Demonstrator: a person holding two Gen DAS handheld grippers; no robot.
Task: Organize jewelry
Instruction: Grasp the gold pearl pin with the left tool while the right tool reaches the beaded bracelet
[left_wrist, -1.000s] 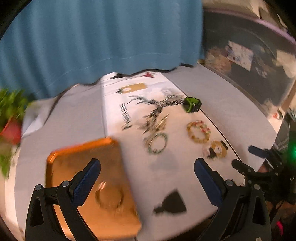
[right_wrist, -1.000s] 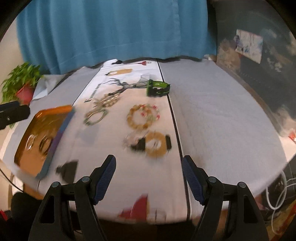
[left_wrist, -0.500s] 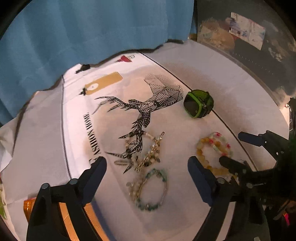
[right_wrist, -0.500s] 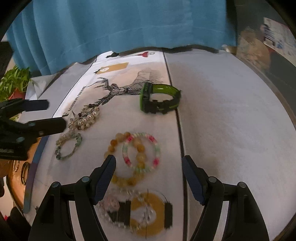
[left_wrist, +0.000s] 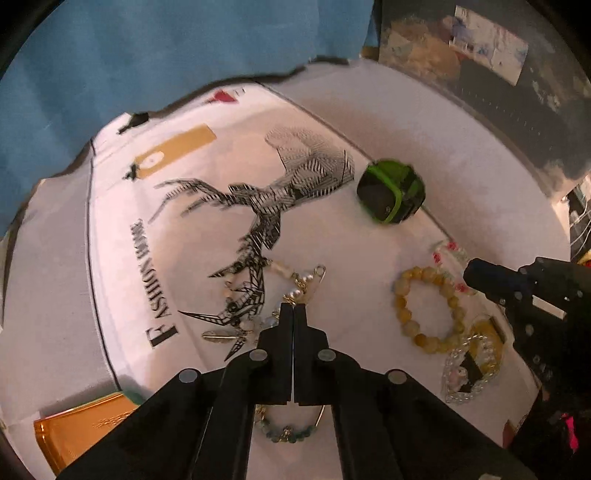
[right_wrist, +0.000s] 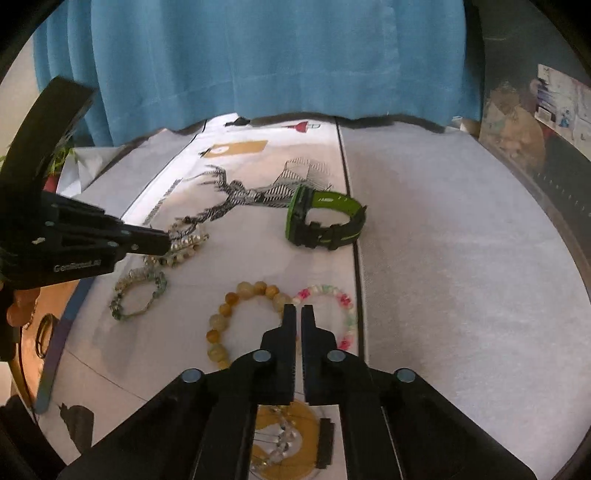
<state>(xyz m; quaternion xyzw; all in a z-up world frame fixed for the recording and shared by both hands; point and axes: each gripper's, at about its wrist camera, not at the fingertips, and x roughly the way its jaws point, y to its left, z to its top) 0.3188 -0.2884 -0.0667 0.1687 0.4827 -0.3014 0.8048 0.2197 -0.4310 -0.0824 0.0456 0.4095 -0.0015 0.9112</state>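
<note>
At the far left of the white printed cloth (right_wrist: 258, 266), the orange tray (left_wrist: 74, 424) waits with a ring or two already inside. Beside it lies the green-beaded bracelet (right_wrist: 138, 295), loose and untouched. Next along, the left gripper (left_wrist: 293, 308) has its jaws pressed together at the tangled pearl-and-gold chain bracelet (right_wrist: 184, 245); whether any link is truly caught between them cannot be told. If the pinch holds only a stray bead, the chain may slip out on the lift, or its trailing charms may snag and drag the green-beaded bracelet. Further right, the right gripper (right_wrist: 298, 314) is likewise closed, its tips where the amber bead bracelet (right_wrist: 236, 317) and the pink-and-white bead bracelet (right_wrist: 332, 306) overlap. A grip here may take both loops at once, or neither; which it holds is unclear. Rightmost stands the black-and-green watch (right_wrist: 321, 221), well apart. Both arms heading trayward together could collide.
</note>
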